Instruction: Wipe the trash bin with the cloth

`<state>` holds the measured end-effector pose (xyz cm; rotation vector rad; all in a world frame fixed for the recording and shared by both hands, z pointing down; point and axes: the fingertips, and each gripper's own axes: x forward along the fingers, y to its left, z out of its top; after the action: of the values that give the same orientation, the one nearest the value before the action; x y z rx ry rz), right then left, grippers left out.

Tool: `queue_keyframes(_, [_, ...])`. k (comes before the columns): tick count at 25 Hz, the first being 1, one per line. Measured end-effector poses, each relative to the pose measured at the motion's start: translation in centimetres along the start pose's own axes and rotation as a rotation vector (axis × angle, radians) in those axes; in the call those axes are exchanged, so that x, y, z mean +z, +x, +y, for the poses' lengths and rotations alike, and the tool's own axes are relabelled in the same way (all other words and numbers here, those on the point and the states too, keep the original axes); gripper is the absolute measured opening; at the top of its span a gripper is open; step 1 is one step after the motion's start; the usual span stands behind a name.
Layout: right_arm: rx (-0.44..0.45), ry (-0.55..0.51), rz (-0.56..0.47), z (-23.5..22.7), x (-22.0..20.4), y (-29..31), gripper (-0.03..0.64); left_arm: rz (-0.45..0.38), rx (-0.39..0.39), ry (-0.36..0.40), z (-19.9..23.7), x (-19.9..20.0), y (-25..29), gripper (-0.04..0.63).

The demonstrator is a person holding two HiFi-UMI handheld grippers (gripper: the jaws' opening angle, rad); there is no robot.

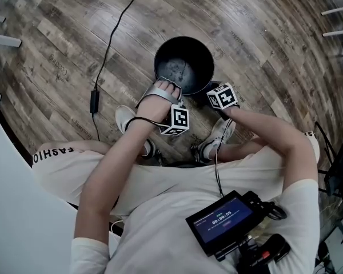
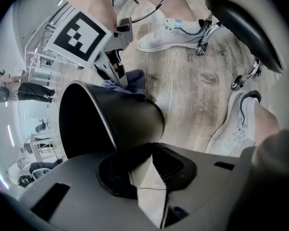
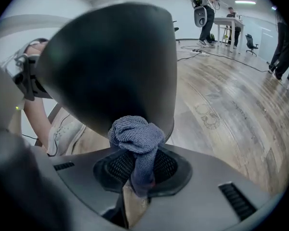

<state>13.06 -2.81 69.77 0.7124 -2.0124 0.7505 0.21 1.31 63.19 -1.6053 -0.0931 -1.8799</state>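
From above, the black trash bin (image 1: 197, 59) stands open-topped on the wooden floor (image 1: 263, 50), just ahead of the seated person's white shoes (image 1: 126, 119). The left gripper (image 1: 172, 88) sits at its near rim, and the right gripper (image 1: 212, 98) is low against its right side.

In the left gripper view, the jaws are clamped on the thin rim wall. The bin looks like a light, stiff, smooth shell. I'd guess it would slide or tip under a wipe, so the rim is the sensible place to hold it.

In the right gripper view, the jaws pinch a grey-blue cloth (image 3: 135, 136), a soft bunched wad touching the bin's outer wall near the base. The bin is round, dark and tapering. Pale smudges show on its inside bottom.
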Motion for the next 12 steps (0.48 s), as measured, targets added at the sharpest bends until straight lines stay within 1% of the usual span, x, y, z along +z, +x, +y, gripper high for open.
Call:
queue_keyframes(8, [-0.047,-0.040,0.045,-2.4,-2.2,4.9,0.075,-0.004,0.004,-0.019,0.4,0.3,0.0,0.101])
queue_keyframes(10, [-0.066,-0.041,0.057,-3.1,-2.8,6.0,0.075,-0.001,0.005,-0.026,0.5,0.5,0.0,0.101])
queue_keyframes(12, [-0.063,-0.031,0.070,-3.4,-3.6,7.3,0.075,0.005,0.006,-0.034,0.6,0.5,0.0,0.103])
